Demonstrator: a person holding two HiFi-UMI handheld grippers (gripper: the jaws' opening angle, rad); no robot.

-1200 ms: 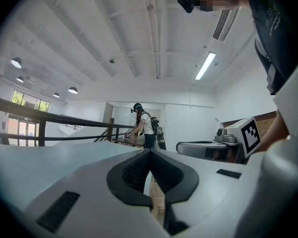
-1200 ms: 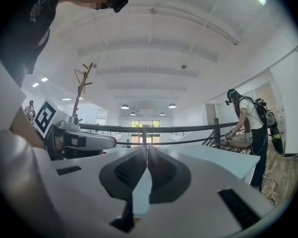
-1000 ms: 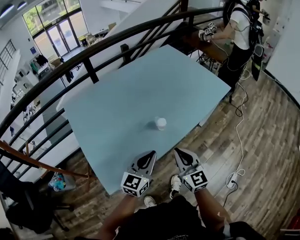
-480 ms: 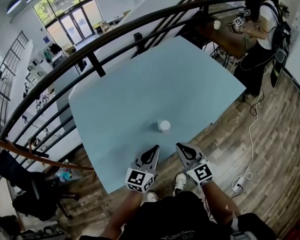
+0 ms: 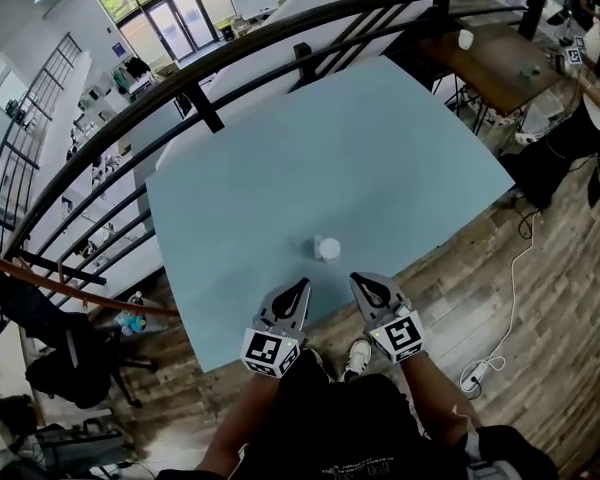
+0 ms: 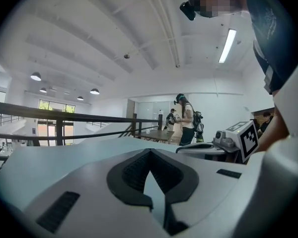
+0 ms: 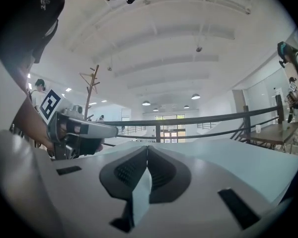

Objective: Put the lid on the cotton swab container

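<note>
A small white round cotton swab container [image 5: 326, 249] stands on the light blue table [image 5: 380, 178], near its front edge. In the head view my left gripper [image 5: 302, 284] and right gripper [image 5: 357, 280] are held side by side at that edge, just short of the container, both pointing at it. Both are shut, with nothing between the jaws. Each gripper view looks up along its own shut jaws and over the table top; the container does not show there. In the left gripper view, the right gripper [image 6: 181, 150] shows, and in the right gripper view, the left gripper [image 7: 115, 132]. I cannot tell the lid apart from the container.
A black railing [image 5: 210, 73] curves round the table's far side, over a drop to the floor below. A wooden desk [image 5: 495, 63] with a cup stands at the back right, with a person [image 5: 595, 108] beside it. A cable [image 5: 515, 288] lies on the wood floor to the right.
The head camera has shifted, so the table and container sit a little higher and further left in view. Both grippers keep their place at the table's front edge, still shut.
</note>
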